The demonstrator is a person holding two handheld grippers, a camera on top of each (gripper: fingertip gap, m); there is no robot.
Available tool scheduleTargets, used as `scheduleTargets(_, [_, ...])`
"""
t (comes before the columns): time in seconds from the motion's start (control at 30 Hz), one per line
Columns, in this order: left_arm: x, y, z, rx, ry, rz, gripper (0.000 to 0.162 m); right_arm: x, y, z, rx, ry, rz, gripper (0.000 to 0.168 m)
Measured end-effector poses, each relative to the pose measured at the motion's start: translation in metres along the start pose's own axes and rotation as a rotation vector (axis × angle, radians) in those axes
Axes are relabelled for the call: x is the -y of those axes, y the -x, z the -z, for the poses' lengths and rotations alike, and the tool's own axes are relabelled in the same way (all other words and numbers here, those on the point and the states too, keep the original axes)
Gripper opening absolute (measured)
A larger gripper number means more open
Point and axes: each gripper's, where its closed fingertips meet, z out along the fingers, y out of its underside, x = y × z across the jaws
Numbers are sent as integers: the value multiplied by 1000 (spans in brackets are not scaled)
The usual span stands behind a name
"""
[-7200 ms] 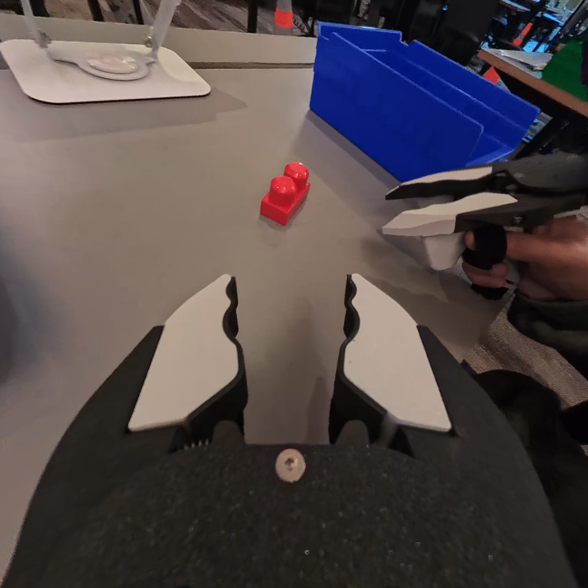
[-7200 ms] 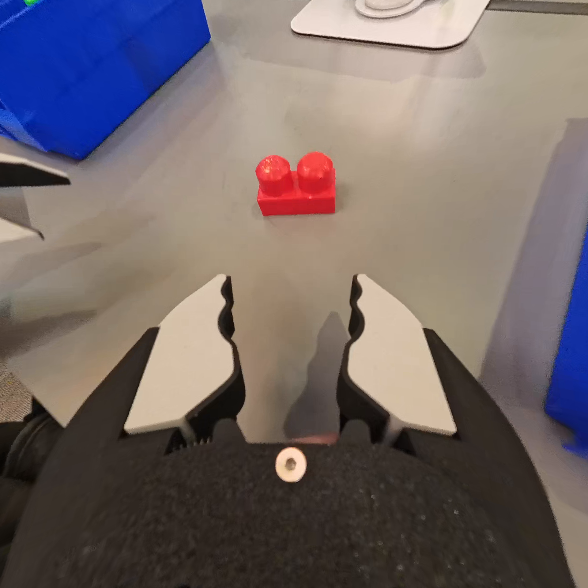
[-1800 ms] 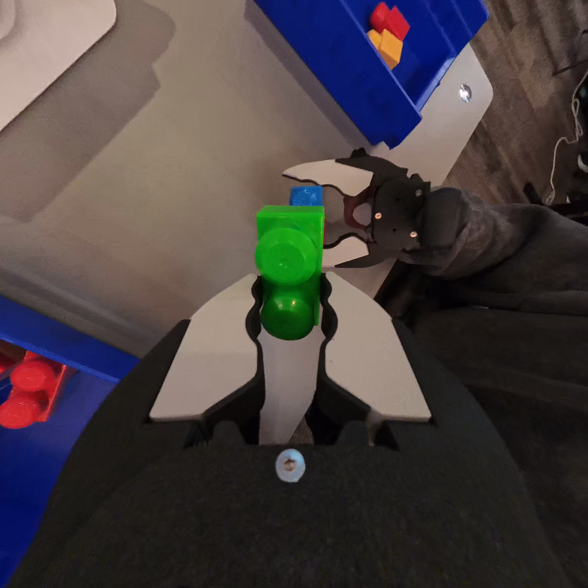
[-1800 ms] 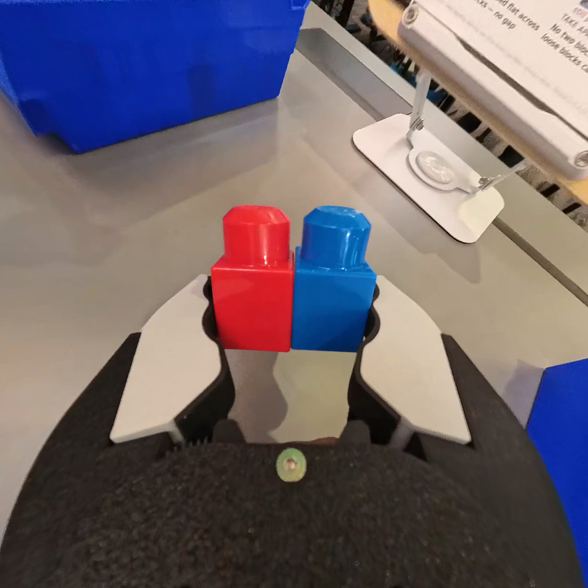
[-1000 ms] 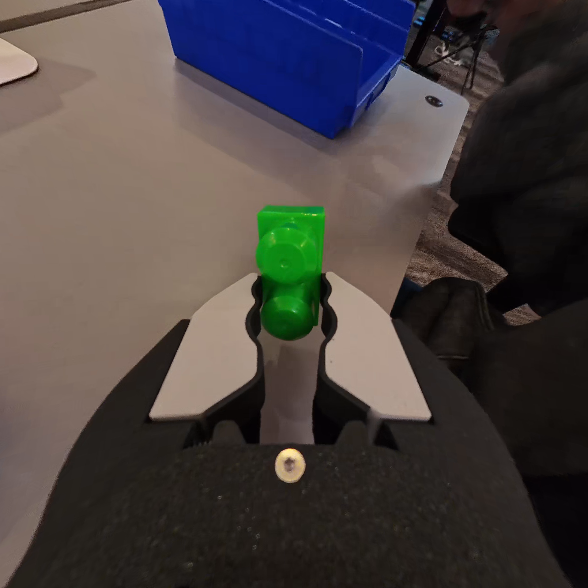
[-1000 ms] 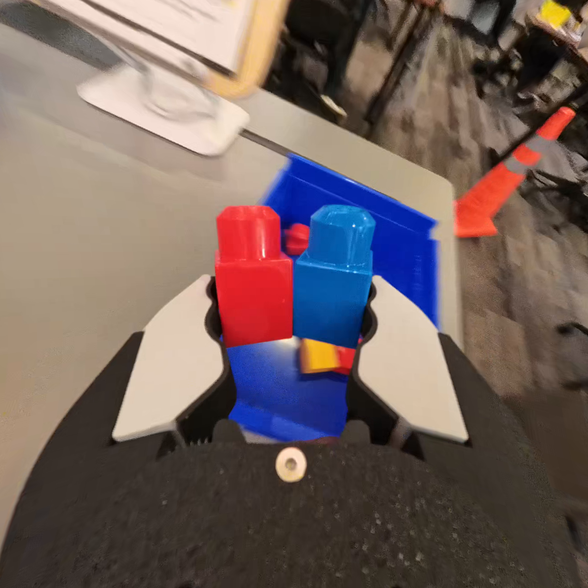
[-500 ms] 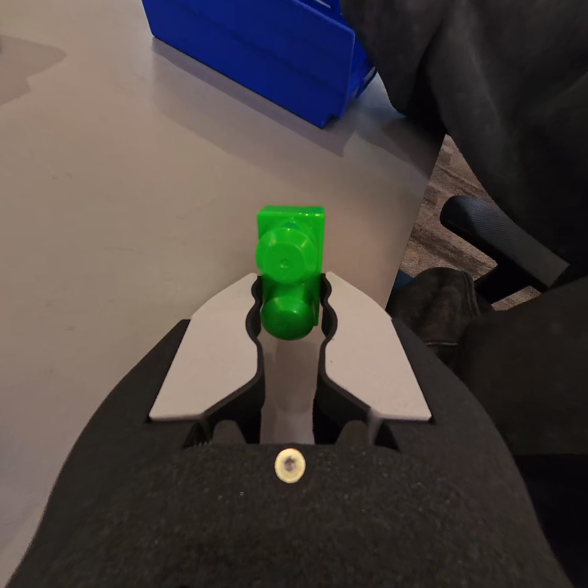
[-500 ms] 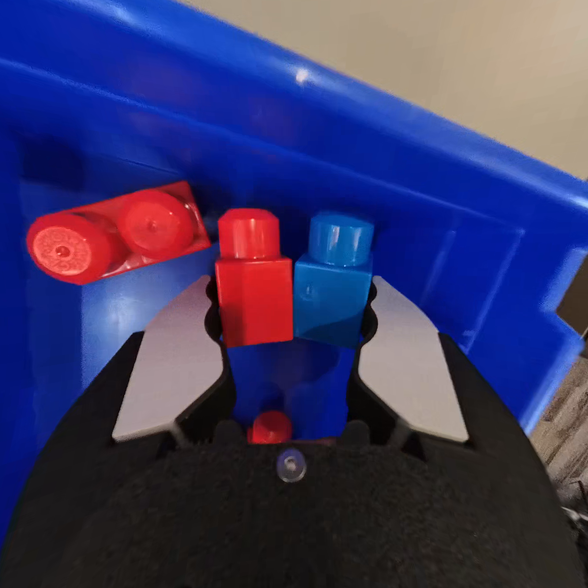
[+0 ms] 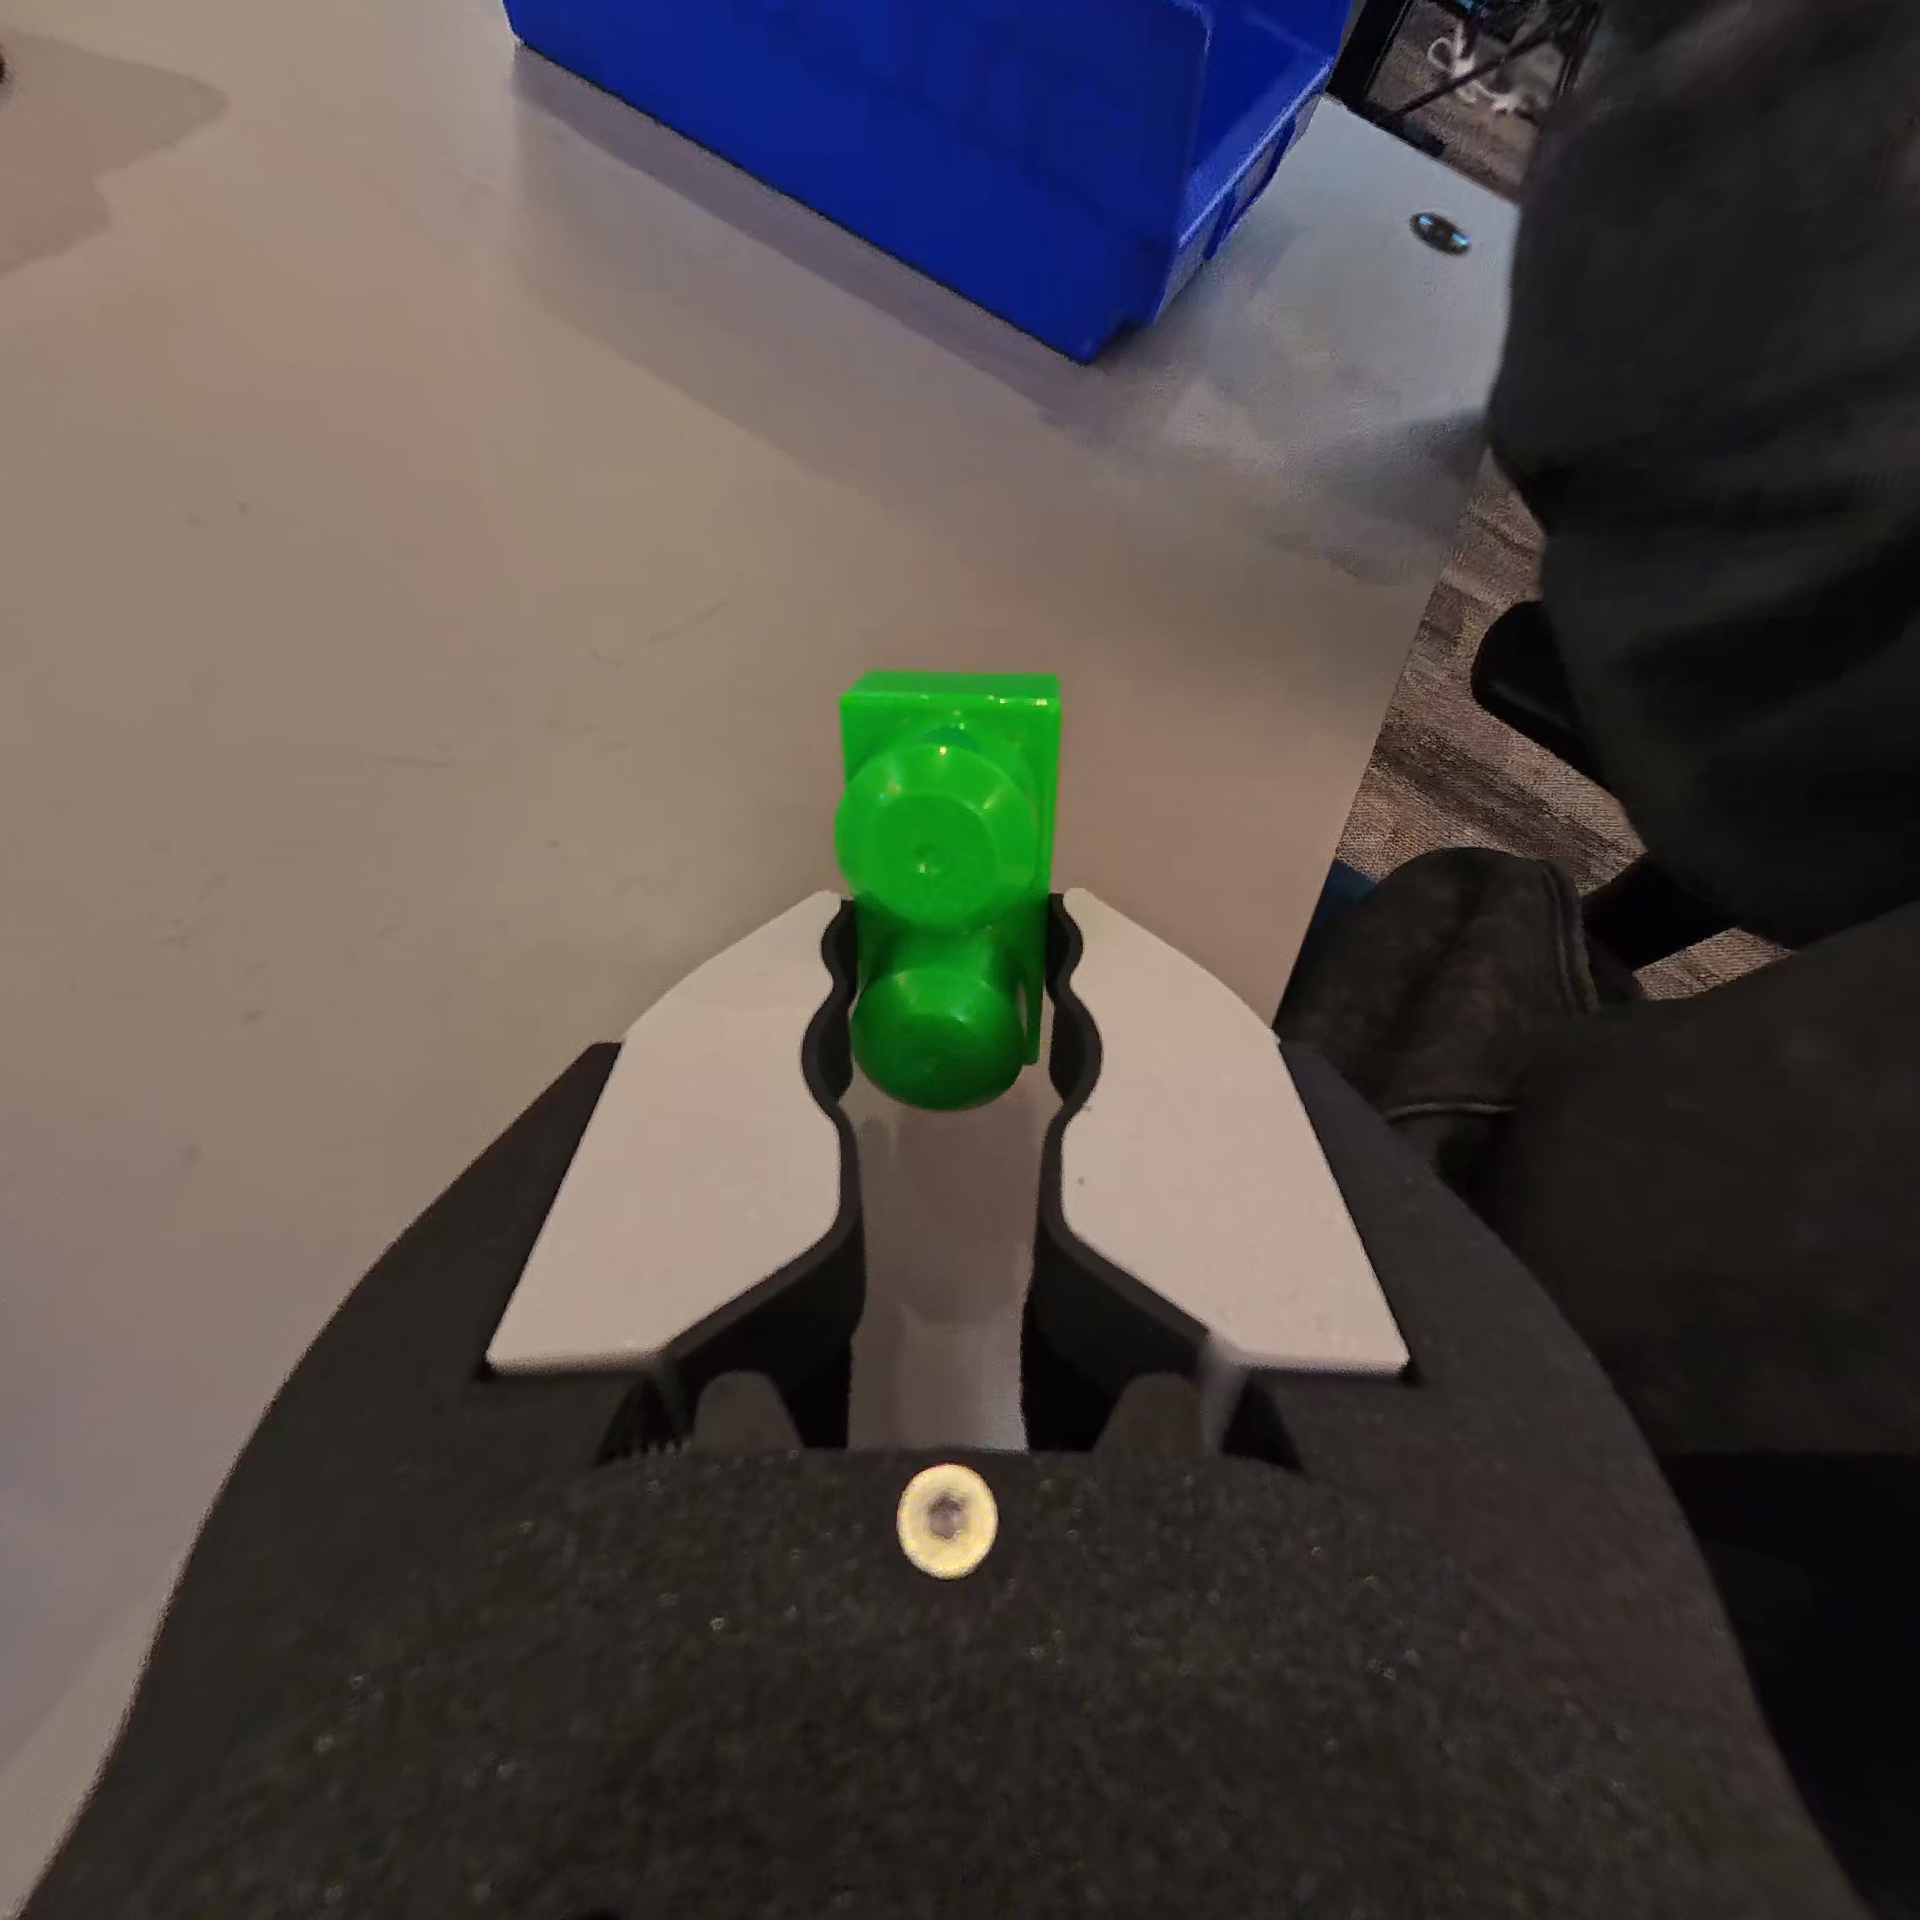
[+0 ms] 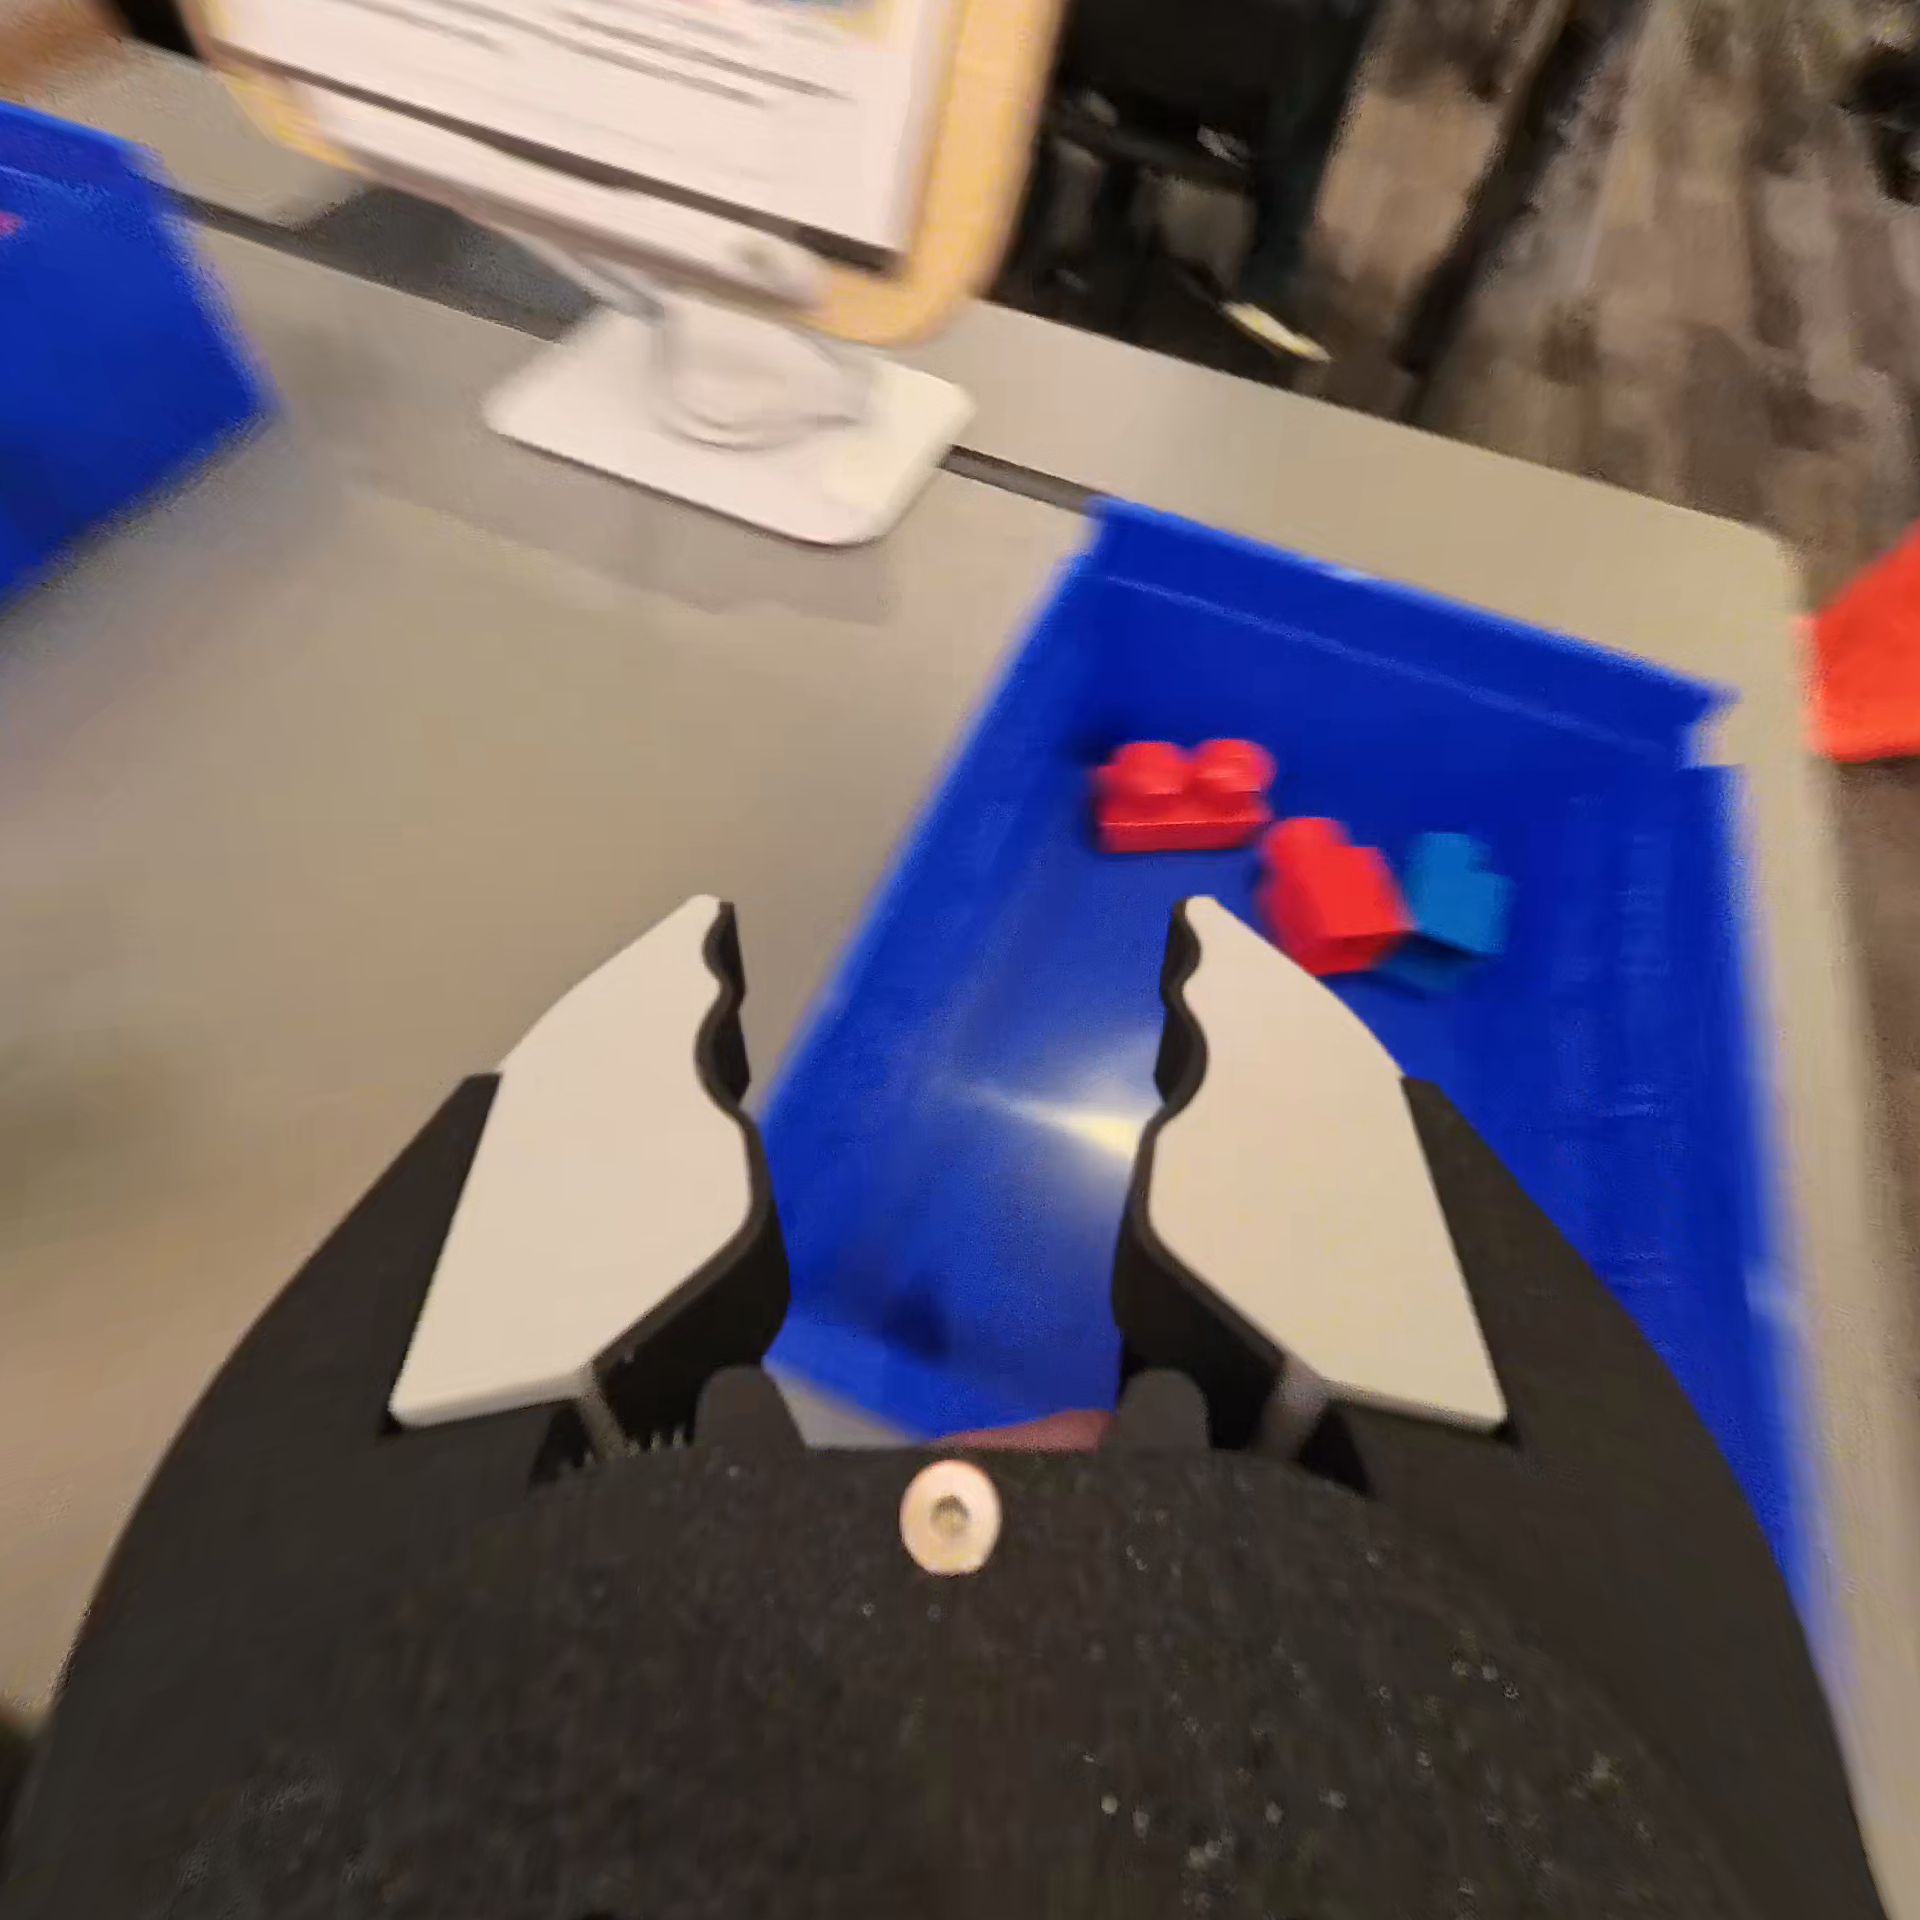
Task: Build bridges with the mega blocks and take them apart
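- Left claw (image 9: pixel 948 971): clenched on a green block (image 9: pixel 948 831) with 2 studs that point back at the camera; the fingers pinch only the near end, so most of the block juts out past the tips, above the grey worktop (image 9: pixel 416 623) near its edge. A blue bin (image 9: pixel 987 156) stands farther off on the worktop.
- Risk on the left, as I judge it: with so little of the block between the tips, a bump or a quick swing could twist it loose, and it might fall past the worktop edge to the floor.
- Right claw (image 10: pixel 951 935): released and empty, over the near end of a second blue bin (image 10: pixel 1621 1039). Inside lie a red 2-stud block (image 10: pixel 1179 795), a single red block (image 10: pixel 1330 894) and a single blue block (image 10: pixel 1455 904), the last 2 touching and tipped over.
- Risk on the right: the view is smeared by motion, so a hasty swing could clip the bin wall or the white stand (image 10: pixel 727 436) beyond it.
- Change from 0.5 s ago: the right claw then gripped the red and blue singles inside the bin; now they lie dropped there. The left grip looks unchanged.
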Motion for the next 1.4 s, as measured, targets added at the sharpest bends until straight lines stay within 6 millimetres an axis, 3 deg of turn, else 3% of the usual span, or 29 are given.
scheduleTargets(0.07, [-2, 3, -3, 7, 18, 2, 34, -16, 70, 21, 231, -113, -53, 76])
scheduleTargets(0.13, [-3, 7, -6, 21, 40, 3, 34, -28, 161, 58, 681, -233, -175, 75])
scheduleTargets(0.17, [-3, 11, -7, 30, 59, -1, 34, -37, 190, 71, 810, -233, -221, 73])
scheduleTargets(0.23, [0, 25, -12, 73, 136, -22, 34, -59, 219, 74, 847, -215, -216, 73])
scheduleTargets(0.27, [3, 34, -15, 99, 189, -29, 34, -69, 224, 71, 821, -205, -186, 73])
scheduleTargets(0.37, [10, 57, -30, 113, 397, -45, 34, -89, 225, 59, 759, -145, -185, 71])
scheduleTargets(0.53, [21, 97, -70, 188, 693, -130, 34, -97, 222, 56, 755, -112, -190, 68])
scheduleTargets(0.7, [21, 100, -102, 155, 800, -108, 34, -106, 220, 54, 713, -91, -127, 67])
scheduleTargets(0.9, [26, 103, -111, 223, 809, -165, 34, -105, 220, 55, 737, -92, -155, 69])
scheduleTargets(1.03, [30, 104, -97, 272, 727, -160, 50, -108, 205, 44, 632, -78, -156, 67])
scheduleTargets(1.13, [35, 97, -67, 309, 545, -131, 59, -112, 187, 33, 501, -60, -159, 69])
scheduleTargets(1.2, [32, 81, -47, 290, 391, -91, 59, -115, 177, 27, 425, -44, -173, 70])
scheduleTargets(1.3, [16, 51, -22, 240, 168, -33, 58, -114, 175, 18, 382, -42, -216, 72])
scheduleTargets(1.4, [-18, 22, -5, 189, 124, 35, 55, -106, 181, 0, 338, -34, -237, 74])
